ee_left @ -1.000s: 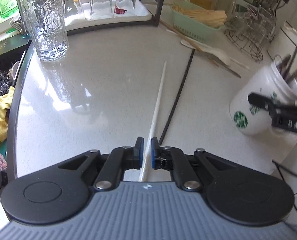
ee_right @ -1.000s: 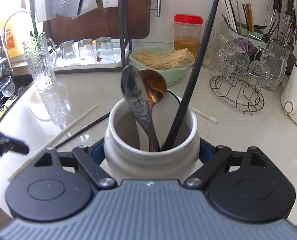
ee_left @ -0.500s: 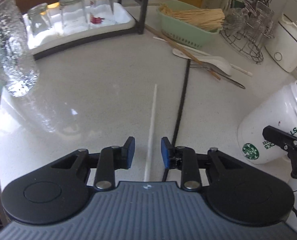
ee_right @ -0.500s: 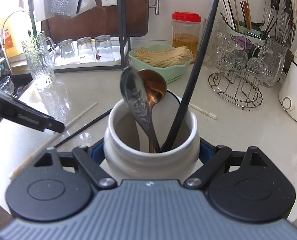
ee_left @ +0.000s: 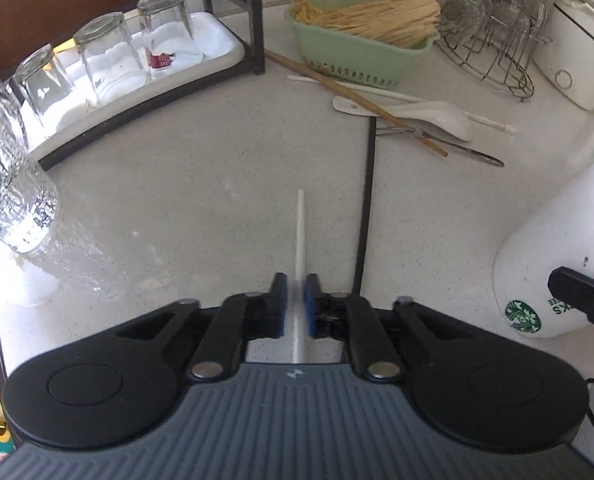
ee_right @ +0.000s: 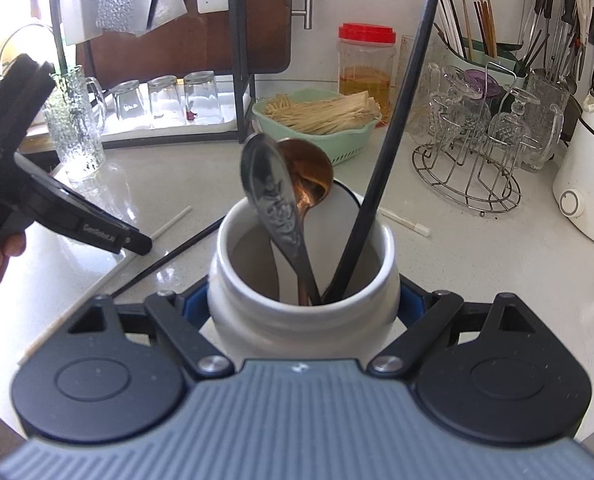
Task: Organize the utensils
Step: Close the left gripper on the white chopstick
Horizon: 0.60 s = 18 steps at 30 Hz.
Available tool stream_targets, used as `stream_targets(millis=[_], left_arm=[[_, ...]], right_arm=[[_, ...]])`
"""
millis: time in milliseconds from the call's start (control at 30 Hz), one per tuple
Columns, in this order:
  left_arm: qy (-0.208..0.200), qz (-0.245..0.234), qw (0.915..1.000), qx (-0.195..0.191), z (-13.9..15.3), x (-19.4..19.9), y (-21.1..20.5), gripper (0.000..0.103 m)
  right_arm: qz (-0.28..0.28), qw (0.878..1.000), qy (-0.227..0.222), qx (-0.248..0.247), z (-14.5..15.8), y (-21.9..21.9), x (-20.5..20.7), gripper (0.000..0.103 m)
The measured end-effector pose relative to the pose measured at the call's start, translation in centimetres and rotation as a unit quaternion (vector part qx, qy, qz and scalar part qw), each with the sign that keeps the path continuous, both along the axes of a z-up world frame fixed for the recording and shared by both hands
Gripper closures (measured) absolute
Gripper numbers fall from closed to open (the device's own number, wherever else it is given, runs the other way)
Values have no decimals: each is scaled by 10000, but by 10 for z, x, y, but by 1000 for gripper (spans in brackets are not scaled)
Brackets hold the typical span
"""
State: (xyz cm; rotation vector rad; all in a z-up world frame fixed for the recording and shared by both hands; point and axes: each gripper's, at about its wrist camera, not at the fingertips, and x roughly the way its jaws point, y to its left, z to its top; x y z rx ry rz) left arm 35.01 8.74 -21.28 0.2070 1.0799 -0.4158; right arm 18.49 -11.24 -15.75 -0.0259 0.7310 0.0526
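Note:
My left gripper (ee_left: pixel 295 286) points down at the counter, its jaws closing, with the blue pads (ee_left: pixel 279 300) pressed on the near end of a white chopstick (ee_left: pixel 300 224). A black chopstick (ee_left: pixel 367 208) lies just right of it on the counter. My right gripper (ee_right: pixel 303 302) is shut around a white Starbucks jar (ee_right: pixel 233 272), also seen in the left wrist view as the jar (ee_left: pixel 557 248). The jar holds a silver spoon (ee_right: pixel 269 184), a copper spoon (ee_right: pixel 311 172) and a black chopstick (ee_right: pixel 393 128). The left gripper (ee_right: pixel 137 244) shows left of the jar.
A white spoon (ee_left: pixel 429 114), a wooden chopstick (ee_left: pixel 357 98) and another white chopstick lie farther back. Behind them stand a green basket (ee_left: pixel 361 56), a wire glass rack (ee_right: pixel 469 184) and a white cooker (ee_right: pixel 585 184). At the left are a textured glass mug (ee_left: pixel 9 184) and a tray of upturned glasses (ee_left: pixel 109 64).
The left gripper opened, slid along the white chopstick and shut on it again. The right gripper and the jar stayed still.

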Motion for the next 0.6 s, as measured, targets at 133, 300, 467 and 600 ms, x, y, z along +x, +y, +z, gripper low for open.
stream_targets(millis=[133, 300, 467, 600], left_arm=[[-25, -113, 9998, 144, 0, -2, -7, 98], [28, -122, 9999, 110, 4, -7, -8, 98], [-228, 56, 9997, -92, 34, -14, -9, 98], [-453, 227, 9984, -258, 59, -21, -11, 98]], right_arm=[[14, 10000, 12, -4, 0, 0, 0, 12], [103, 9999, 75, -2, 1, -2, 2, 12], [201, 9997, 118, 17, 1, -4, 4, 12], [333, 9994, 108, 11, 0, -4, 4, 12]])
